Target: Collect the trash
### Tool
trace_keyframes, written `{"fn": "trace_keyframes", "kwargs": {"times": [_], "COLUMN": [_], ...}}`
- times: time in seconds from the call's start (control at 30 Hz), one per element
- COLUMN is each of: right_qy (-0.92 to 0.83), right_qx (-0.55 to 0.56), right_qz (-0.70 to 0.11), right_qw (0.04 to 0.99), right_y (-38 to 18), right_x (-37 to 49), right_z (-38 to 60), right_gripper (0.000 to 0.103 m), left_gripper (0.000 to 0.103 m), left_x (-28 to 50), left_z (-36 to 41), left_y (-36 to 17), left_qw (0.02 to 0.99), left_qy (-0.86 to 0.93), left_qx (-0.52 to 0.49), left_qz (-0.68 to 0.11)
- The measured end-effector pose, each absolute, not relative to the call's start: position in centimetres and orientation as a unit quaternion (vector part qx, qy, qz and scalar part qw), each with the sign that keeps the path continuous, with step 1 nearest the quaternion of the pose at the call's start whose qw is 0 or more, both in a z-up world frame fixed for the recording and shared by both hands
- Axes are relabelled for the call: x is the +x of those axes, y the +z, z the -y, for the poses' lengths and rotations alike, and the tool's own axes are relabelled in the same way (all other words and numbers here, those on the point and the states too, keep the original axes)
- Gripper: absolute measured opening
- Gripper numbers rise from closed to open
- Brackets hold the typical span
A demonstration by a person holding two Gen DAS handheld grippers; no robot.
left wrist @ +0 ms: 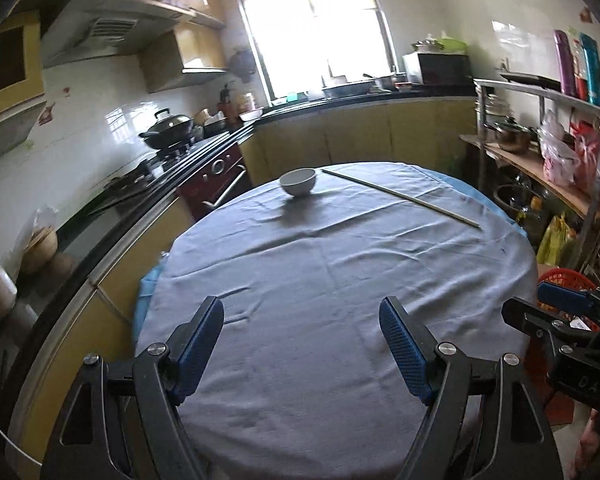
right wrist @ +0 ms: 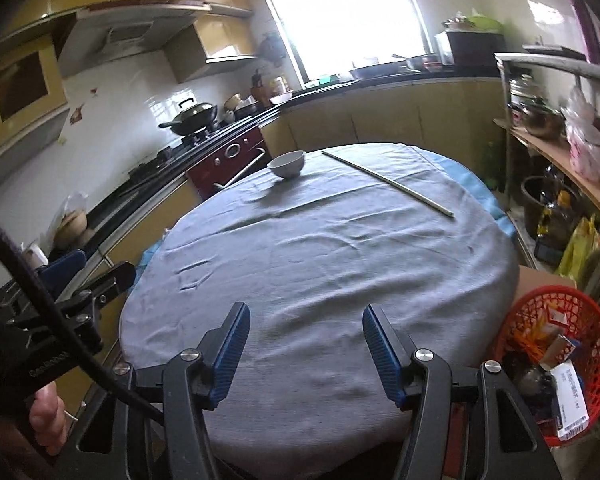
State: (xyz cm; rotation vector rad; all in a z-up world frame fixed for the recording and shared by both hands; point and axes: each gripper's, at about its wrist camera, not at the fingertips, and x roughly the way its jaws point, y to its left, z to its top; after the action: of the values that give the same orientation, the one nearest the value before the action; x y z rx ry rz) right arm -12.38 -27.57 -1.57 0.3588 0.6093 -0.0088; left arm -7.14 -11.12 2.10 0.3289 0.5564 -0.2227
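Both tools idle at the near edge of the bench. Left tool (left wrist: 302, 344): blue ribbed fingers spread wide, nothing between them. Right tool (right wrist: 305, 350): same, spread and empty. Both hover above the cloth, not touching it; looks like a parked pose.

Round bench under a wrinkled grey-blue cloth (right wrist: 320, 248) is bare of litter across its near and middle parts.

Trash sits in the red plastic mesh basket (right wrist: 580, 304), off the bench's right edge and below it: wrappers, small cartons, a labelled packet (right wrist: 572, 404). Low and right-side probably so the right tool can drop in without crossing over.

Far side: small white ceramic bowl (left wrist: 298, 182), upright, and a long pale thin stick (left wrist: 404, 198), well apart. Likely tableware, not trash.

Judgement: collection looks done or nearly so.
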Motion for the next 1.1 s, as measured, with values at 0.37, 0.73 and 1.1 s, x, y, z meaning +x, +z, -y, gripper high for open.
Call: {"fn": "trace_keyframes", "kwargs": {"times": [0.37,0.73,1.1], "right_qy": [0.003,0.004,0.01], "right_qx": [0.145,0.12,0.096], "right_qz": [-0.299,-0.298,-0.302], "right_qw": [0.943,0.947,0.949], "right_y": [0.1,1.0,1.4], "right_x": [-11.4,-11.2,-10.7], "right_z": [23.0,19.5,16.9], "right_gripper": [0.063,0.063,0.063], "left_gripper": [0.081,0.081,0.081], "left_x": [-7.6,-8.6,-8.4], "left_z": [5.8,2.7,0.6], "left_y": [2.3,2.5,2.3], "left_qw": [0.948,0.951,0.954], "left_qy": [-0.084,-0.072,-0.062], "left_qx": [0.142,0.128,0.114], "left_qz": [-0.272,-0.271,-0.272]}}
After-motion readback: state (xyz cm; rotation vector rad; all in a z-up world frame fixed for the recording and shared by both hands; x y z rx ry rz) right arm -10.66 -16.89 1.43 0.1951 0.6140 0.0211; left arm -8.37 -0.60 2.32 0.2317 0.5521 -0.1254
